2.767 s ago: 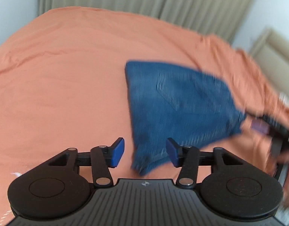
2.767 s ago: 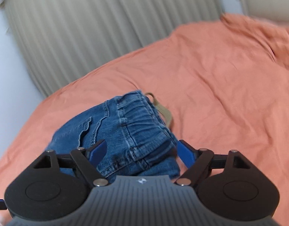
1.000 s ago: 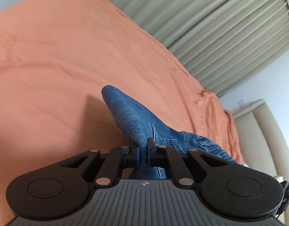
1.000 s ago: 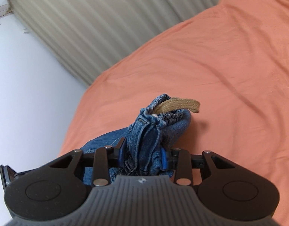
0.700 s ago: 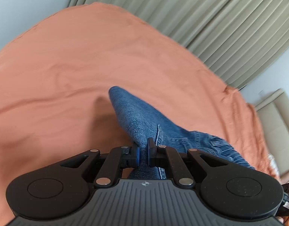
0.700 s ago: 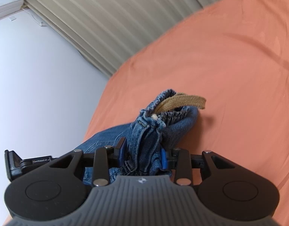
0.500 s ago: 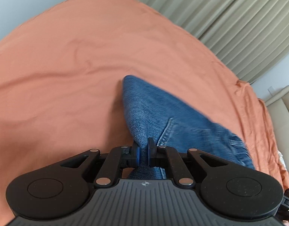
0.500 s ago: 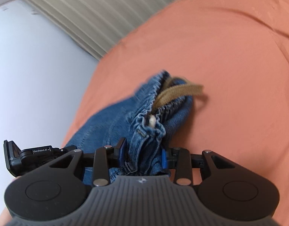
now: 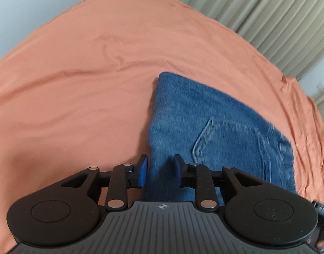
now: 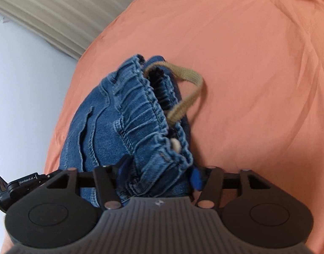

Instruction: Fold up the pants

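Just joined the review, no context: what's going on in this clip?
A person with a gripper in each hand is folding blue jeans on an orange bedsheet. The left gripper has the folded end between its jaws, the right gripper the elastic waistband with its tan drawstring. Both sets of jaws have just been opening and no longer pinch the cloth, so the jeans are being let go onto the bed.

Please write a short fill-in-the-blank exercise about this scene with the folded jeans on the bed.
1. The folded blue denim pants lie on an ____ bedsheet.
2. A tan drawstring loops out of the elastic ____ of the pants.
3. The fabric between the pads of the left gripper is ____ in colour.
4. The stitched back ____ faces up in the left wrist view.

Missing words: orange; waistband; blue; pocket
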